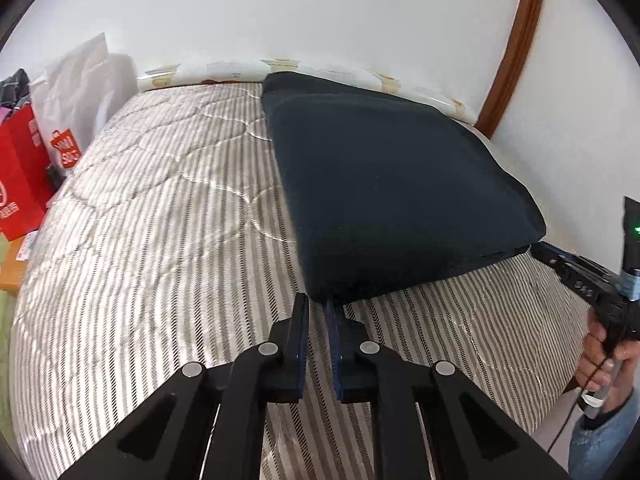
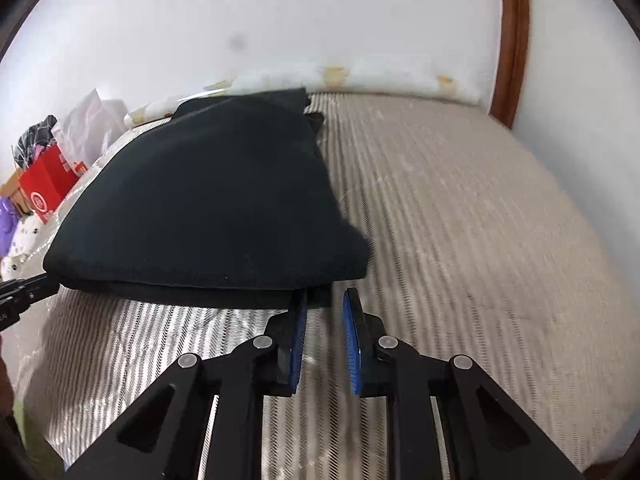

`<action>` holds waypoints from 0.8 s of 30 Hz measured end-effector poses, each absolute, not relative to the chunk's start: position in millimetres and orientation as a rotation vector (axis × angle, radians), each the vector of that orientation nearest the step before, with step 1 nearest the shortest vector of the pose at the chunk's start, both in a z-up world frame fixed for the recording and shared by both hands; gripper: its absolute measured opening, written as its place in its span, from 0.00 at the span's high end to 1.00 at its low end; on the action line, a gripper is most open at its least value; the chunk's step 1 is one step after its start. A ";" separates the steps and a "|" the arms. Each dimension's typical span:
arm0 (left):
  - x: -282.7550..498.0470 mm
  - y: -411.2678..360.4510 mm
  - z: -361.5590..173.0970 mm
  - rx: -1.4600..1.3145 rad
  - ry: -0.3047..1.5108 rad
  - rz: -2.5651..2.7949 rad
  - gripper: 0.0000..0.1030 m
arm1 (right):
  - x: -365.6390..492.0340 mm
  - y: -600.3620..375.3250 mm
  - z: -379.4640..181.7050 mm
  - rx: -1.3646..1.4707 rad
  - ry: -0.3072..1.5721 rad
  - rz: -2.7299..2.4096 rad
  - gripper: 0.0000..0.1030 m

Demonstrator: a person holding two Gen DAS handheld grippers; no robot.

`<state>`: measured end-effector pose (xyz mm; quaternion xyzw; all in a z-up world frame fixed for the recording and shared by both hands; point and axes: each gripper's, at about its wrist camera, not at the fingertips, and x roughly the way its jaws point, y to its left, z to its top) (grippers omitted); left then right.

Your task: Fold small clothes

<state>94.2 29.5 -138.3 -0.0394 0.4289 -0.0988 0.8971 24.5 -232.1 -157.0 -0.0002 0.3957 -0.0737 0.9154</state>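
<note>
Far left of the left wrist view, there's a red paper bag (image 1: 20, 176) standing next to the bed, top open, with some dark checked fabric (image 1: 14, 86) poking up behind it — can't really tell if that's inside the bag or just behind it. Right beside it is a white plastic bag (image 1: 76, 92) with an orange logo, contents not visible. Both sit just off the edge of the striped mattress (image 1: 160, 220), which fills most of the frame.

Center-right of that view is the black garment (image 1: 384, 184), folded in layers and lying flat on the mattress, running from near the wall at the top down to the lower middle. The left gripper (image 1: 320, 304) is at the garment's near corner at bottom center, fingers pinched together on the fabric edge. At the far right edge you can see the right gripper (image 1: 538, 249) coming in from the side at the garment's other near corner, with a hand (image 1: 608, 352) and a denim sleeve (image 1: 600, 436) behind it.

Right wrist view: same garment, now upper left to center, red bag way off at the left edge. Here the blue pads (image 2: 298, 340) are close together at the garment's corner with the dark cloth edge tucked between them. It's a bit motion-blurred, but it looks clamped on the cloth.
</note>
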 end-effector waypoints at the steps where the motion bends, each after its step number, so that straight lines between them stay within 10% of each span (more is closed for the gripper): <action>1: 92.1 28.9 -134.8 -0.079 0.882 -0.195 0.91 | 22.0 -232.6 -154.0 0.002 0.812 -0.159 0.83; 18: 83.5 13.7 -89.3 -0.086 0.831 -0.207 0.90 | 29.5 -224.9 -134.6 0.073 0.776 -0.141 0.80; 24: 74.1 7.2 -71.2 -0.109 0.788 -0.198 0.62 | 13.6 -215.1 -121.7 0.017 0.814 -0.225 0.76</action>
